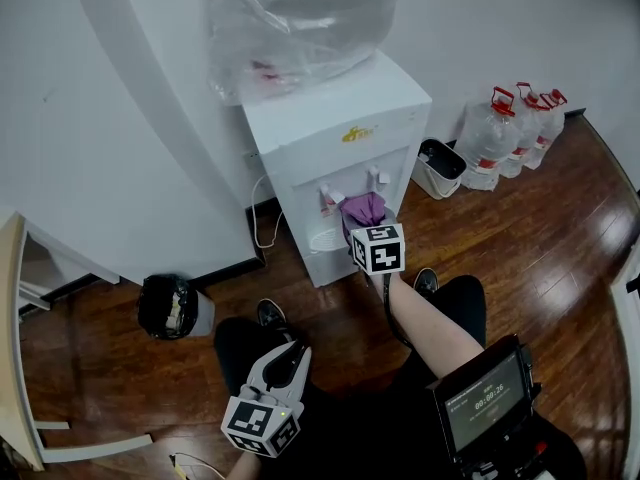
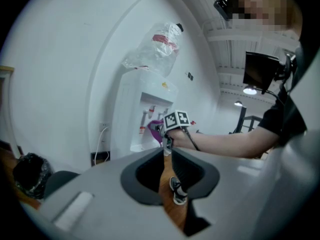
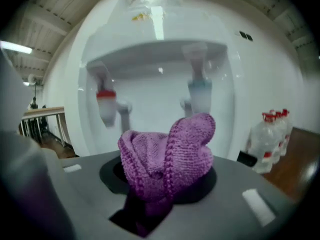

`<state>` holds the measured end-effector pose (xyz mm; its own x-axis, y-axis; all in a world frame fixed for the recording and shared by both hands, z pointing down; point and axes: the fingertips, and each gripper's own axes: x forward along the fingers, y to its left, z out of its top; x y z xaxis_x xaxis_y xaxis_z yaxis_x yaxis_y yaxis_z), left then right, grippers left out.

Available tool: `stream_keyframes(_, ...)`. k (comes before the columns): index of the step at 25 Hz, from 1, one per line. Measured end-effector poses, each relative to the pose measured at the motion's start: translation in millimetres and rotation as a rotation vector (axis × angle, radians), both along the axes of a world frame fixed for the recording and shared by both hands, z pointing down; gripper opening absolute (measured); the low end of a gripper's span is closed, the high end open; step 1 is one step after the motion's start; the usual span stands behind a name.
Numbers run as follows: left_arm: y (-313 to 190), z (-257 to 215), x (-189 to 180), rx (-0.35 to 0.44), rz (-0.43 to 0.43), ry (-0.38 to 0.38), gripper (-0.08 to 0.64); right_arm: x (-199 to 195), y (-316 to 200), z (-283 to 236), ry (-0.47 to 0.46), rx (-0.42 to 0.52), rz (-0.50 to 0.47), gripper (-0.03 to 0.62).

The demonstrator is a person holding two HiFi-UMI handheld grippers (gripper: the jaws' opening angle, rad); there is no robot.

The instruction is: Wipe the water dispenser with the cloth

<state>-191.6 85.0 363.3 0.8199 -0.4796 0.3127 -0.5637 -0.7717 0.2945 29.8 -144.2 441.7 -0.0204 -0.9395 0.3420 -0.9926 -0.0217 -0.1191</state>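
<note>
The right claw (image 3: 165, 189) was clamped on a bunched purple cloth (image 3: 167, 154), just before the taps of the white water dispenser (image 1: 340, 118). The left claw (image 2: 167, 176), low by the person's lap, stood narrow and empty. The cloth hid the right pads, and the dispenser's bottle (image 1: 300, 18) was cut off above. The floor (image 1: 500, 248) was dark wood.

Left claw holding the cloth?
No, the purple cloth is bunched in the right claw in front of the water dispenser; the left claw shows only floor between its jaws.
</note>
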Motion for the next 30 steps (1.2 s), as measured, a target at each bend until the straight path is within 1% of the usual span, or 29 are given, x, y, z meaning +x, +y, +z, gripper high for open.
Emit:
stream_keyframes(1, 0, -1, 0, 0.001, 0.000, -0.003, 0.069, 1, 2, 22, -0.090, -0.044, 0.017, 0.167)
stream_keyframes(2, 0, -2, 0, 0.005, -0.001, -0.005, 0.069, 1, 4, 39, -0.212, -0.068, 0.039, 0.167)
stream_keyframes(3, -1, -3, 0, 0.009, -0.003, -0.007, 0.069, 1, 5, 48, -0.351, -0.068, 0.062, 0.167)
stream_keyframes(4, -1, -4, 0, 0.007, -0.003, -0.007, 0.069, 0, 5, 48, -0.488, -0.044, 0.082, 0.167)
stream_keyframes(6, -1, -8, 3, -0.004, -0.003, -0.004, 0.069, 2, 3, 22, -0.730, 0.065, 0.110, 0.167)
stream_keyframes(7, -1, -10, 3, -0.009, -0.007, -0.002, 0.069, 5, 1, -2, -0.821, 0.139, 0.114, 0.167)
stream_keyframes(8, -1, -11, 2, -0.012, -0.010, 0.000, 0.069, 9, 1, -30, -0.882, 0.216, 0.107, 0.167)
stream_keyframes(9, 0, -10, 1, -0.010, -0.010, 0.003, 0.069, 12, 1, -60, -0.913, 0.286, 0.092, 0.167)
stream_keyframes(10, 0, -6, 0, -0.008, -0.008, 0.005, 0.069, 13, 1, -87, -0.924, 0.342, 0.072, 0.167)
stream_keyframes(11, 0, -3, -1, -0.008, -0.008, 0.003, 0.069, 13, 1, -110, -0.925, 0.380, 0.050, 0.167)
stream_keyframes(12, 1, -1, -1, -0.012, -0.009, 0.002, 0.069, 11, 1, -126, -0.920, 0.397, 0.032, 0.167)
stream_keyframes(14, 3, 0, 0, -0.013, -0.007, 0.005, 0.069, 7, 1, -131, -0.902, 0.388, 0.021, 0.164)
stream_keyframes(15, 3, -2, 1, -0.014, -0.008, 0.006, 0.069, 7, 1, -120, -0.899, 0.371, 0.032, 0.164)
stream_keyframes(17, 4, -7, 3, -0.013, -0.008, 0.007, 0.069, 13, 0, -77, -0.899, 0.312, 0.087, 0.164)
stream_keyframes(18, 4, -8, 3, -0.012, -0.006, 0.007, 0.069, 17, -1, -48, -0.876, 0.265, 0.121, 0.164)
stream_keyframes(19, 4, -8, 3, -0.010, -0.006, 0.004, 0.069, 20, -2, -17, -0.813, 0.198, 0.152, 0.164)
stream_keyframes(20, 2, -9, 2, -0.007, -0.010, -0.004, 0.069, 22, -2, 16, -0.698, 0.113, 0.173, 0.164)
stream_keyframes(21, 1, -11, 1, 0.004, -0.015, -0.015, 0.069, 22, 1, 46, -0.533, 0.018, 0.179, 0.164)
stream_keyframes(22, -2, -12, 0, 0.021, -0.016, -0.024, 0.069, 21, 4, 70, -0.342, -0.066, 0.167, 0.164)
stream_keyframes(23, -4, -12, -2, 0.039, -0.013, -0.029, 0.069, 17, 7, 85, -0.156, -0.124, 0.139, 0.164)
stream_keyframes(24, -7, -10, -4, 0.053, -0.008, -0.030, 0.069, 10, 8, 93, -0.003, -0.154, 0.103, 0.164)
stream_keyframes(25, -11, -7, -6, 0.057, -0.003, -0.029, 0.069, 0, 8, 96, 0.105, -0.165, 0.069, 0.164)
stream_keyframes(26, -15, -2, -9, 0.052, 0.001, -0.027, 0.069, -11, 6, 95, 0.173, -0.166, 0.042, 0.164)
stream_keyframes(27, -18, 3, -11, 0.038, 0.007, -0.022, 0.069, -21, 4, 94, 0.214, -0.164, 0.026, 0.164)
stream_keyframes(28, -20, 6, -12, 0.022, 0.015, -0.016, 0.069, -28, 3, 92, 0.230, -0.160, 0.020, 0.164)
stream_keyframes(29, -21, 8, -14, 0.008, 0.023, -0.009, 0.069, -34, 1, 91, 0.220, -0.156, 0.021, 0.164)
stream_keyframes(30, -22, 7, -16, -0.001, 0.030, -0.005, 0.069, -40, 0, 91, 0.186, -0.150, 0.028, 0.164)
